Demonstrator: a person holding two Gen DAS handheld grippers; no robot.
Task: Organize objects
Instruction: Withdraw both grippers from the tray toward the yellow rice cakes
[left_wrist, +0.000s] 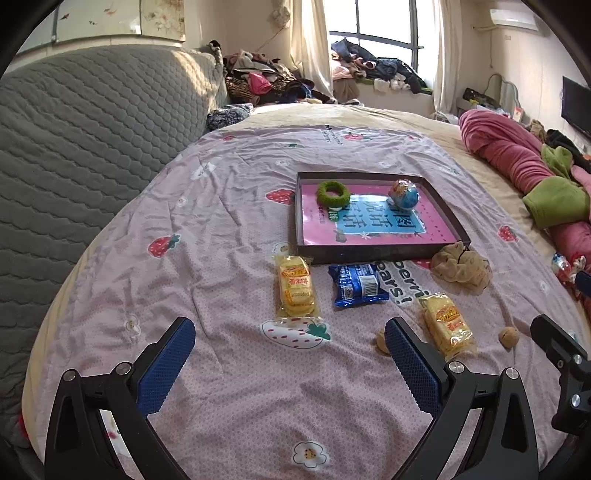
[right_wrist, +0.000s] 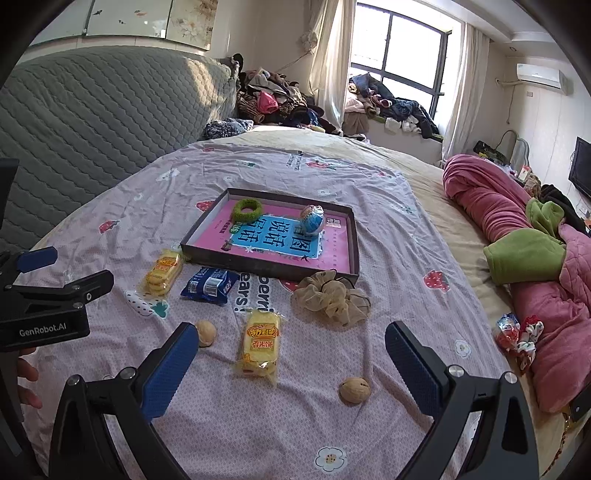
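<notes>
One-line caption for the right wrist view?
Open right gripper above a yellow snack pack on the bedsheet, tray beyond.

Half hidden behind the left gripper's blue finger (left_wrist: 412, 363): one walnut (left_wrist: 381, 341). Cut off at frame edge: foil-wrapped candy (left_wrist: 565, 264).

Black-framed grippers with silver screws, blue textured fingers (right_wrist: 168, 369) and "GenRobot.AI" lettering.

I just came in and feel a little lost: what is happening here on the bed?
A person holds two tools over the bed, left tool and right tool, both open and empty. The tray holds a green ring and a ball. Snack packs, walnuts and a scrunchie lie outside.
</notes>
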